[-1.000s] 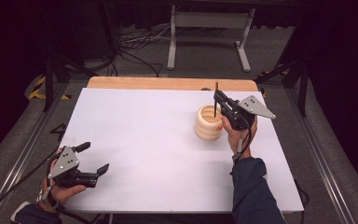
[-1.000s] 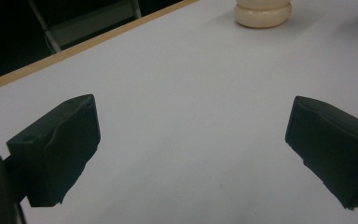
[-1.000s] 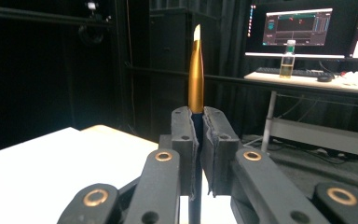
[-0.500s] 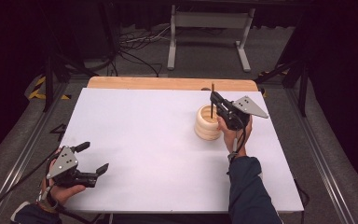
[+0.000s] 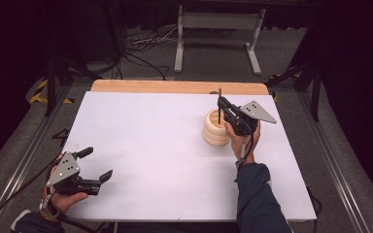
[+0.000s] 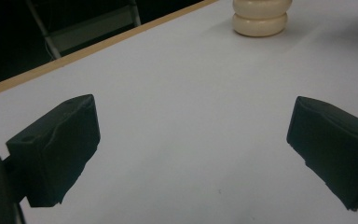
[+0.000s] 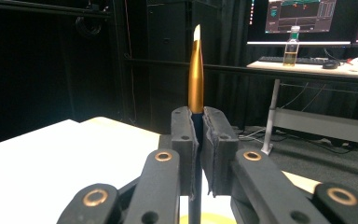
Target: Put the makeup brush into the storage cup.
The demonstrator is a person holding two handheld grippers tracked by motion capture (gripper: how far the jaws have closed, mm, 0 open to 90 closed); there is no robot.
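The right gripper [image 7: 198,144] has its jaws pressed together on a thin gold-tipped dark pen [image 7: 196,70], upright above the cream ribbed round holder [image 5: 215,128] at the white table's [image 5: 150,141] right; a tilt could catch the rim and tip it. The left gripper [image 6: 191,154] is spread wide, holding nothing

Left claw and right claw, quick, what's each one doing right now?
Left claw: open, holding nothing, low over the white table.
Right claw: closed on a thin pen-like stick, upright above the cream ringed holder.
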